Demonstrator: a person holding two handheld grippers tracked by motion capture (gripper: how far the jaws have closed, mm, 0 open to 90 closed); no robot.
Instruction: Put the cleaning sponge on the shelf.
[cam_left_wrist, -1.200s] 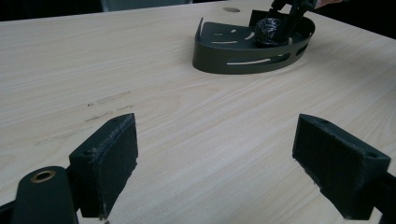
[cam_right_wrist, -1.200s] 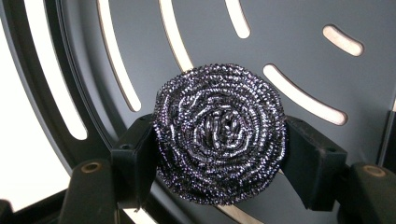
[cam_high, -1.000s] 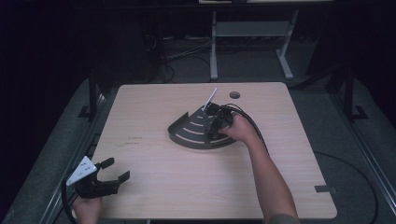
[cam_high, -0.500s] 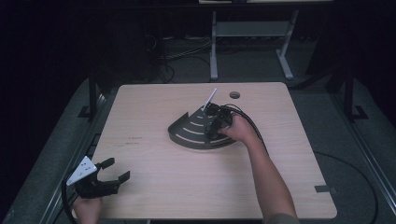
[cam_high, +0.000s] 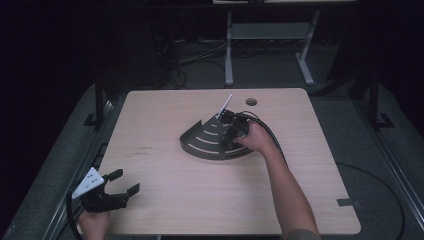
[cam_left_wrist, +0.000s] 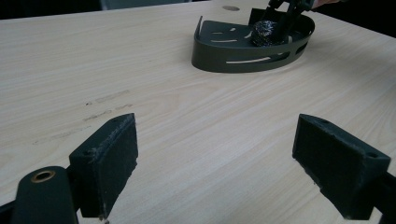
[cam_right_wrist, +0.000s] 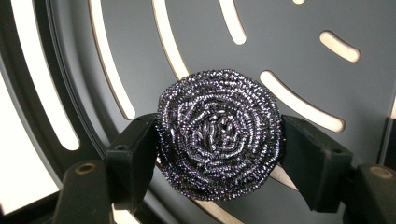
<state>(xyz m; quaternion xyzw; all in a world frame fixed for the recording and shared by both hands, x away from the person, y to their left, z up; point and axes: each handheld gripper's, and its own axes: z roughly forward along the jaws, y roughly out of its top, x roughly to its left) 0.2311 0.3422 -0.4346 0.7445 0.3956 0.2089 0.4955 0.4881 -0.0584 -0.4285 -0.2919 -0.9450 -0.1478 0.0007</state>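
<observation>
Scourer (cam_right_wrist: 219, 135) — clamped between the right hand-held gripper (cam_right_wrist: 218, 148) jaws.

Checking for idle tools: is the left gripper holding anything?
No: the left gripper has its fingers spread wide apart over bare table, with nothing between them.
</observation>
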